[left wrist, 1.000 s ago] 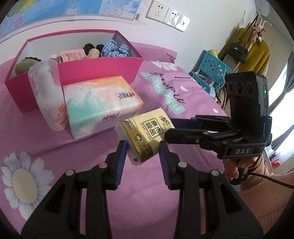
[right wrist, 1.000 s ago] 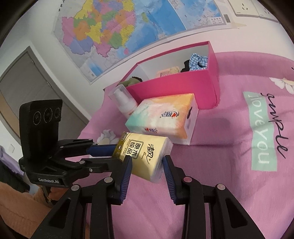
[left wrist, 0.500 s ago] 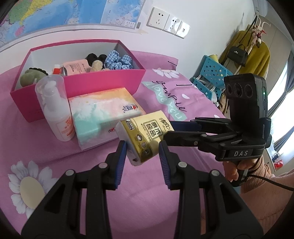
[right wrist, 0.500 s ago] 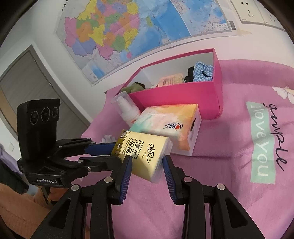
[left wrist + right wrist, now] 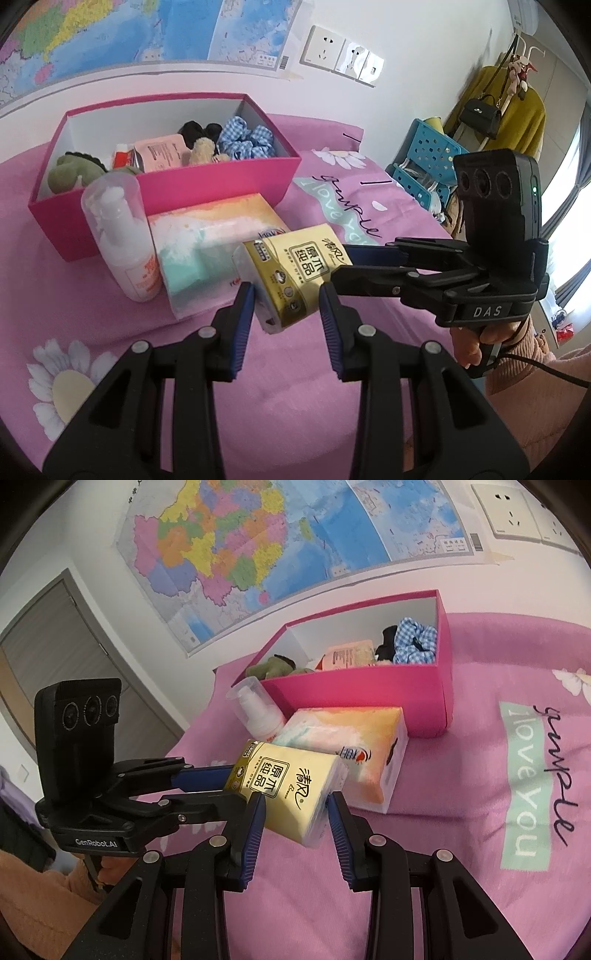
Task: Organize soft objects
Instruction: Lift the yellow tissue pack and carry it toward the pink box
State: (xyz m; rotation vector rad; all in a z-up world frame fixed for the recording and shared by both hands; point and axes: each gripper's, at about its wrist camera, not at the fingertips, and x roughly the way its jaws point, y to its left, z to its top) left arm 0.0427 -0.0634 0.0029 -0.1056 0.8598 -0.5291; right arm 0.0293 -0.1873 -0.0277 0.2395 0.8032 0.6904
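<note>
Nearest to me, my left gripper (image 5: 286, 304) and my right gripper (image 5: 295, 812) both have their jaws closed on the same yellow tissue pack (image 5: 293, 273), one from each end, so it hangs tilted in the air above the pink bedspread (image 5: 295, 387). In the right wrist view the pack's clear plastic end sits between my blue pads (image 5: 255, 823), with the other gripper reaching in from the left. In the left wrist view the other gripper comes in from the right, its handle held in a hand (image 5: 476, 339) in a peach sleeve.

Just behind the pack, a larger pastel tissue box (image 5: 218, 243) lies on the bedspread. A white pump bottle (image 5: 123, 236) with a clear cap stands upright just beside it, on its left in the left wrist view.

Behind those two, an open pink box (image 5: 229, 181) sits on the bed. Inside I see a green plush toy (image 5: 72, 171), a peach packet (image 5: 164, 151), a small tan plush (image 5: 203, 149), something black (image 5: 195, 129) and a blue checked scrunchie (image 5: 245, 136) at the right end.

Farther back, a map (image 5: 266, 539) hangs on the wall with white sockets (image 5: 341, 55) beside it.
</note>
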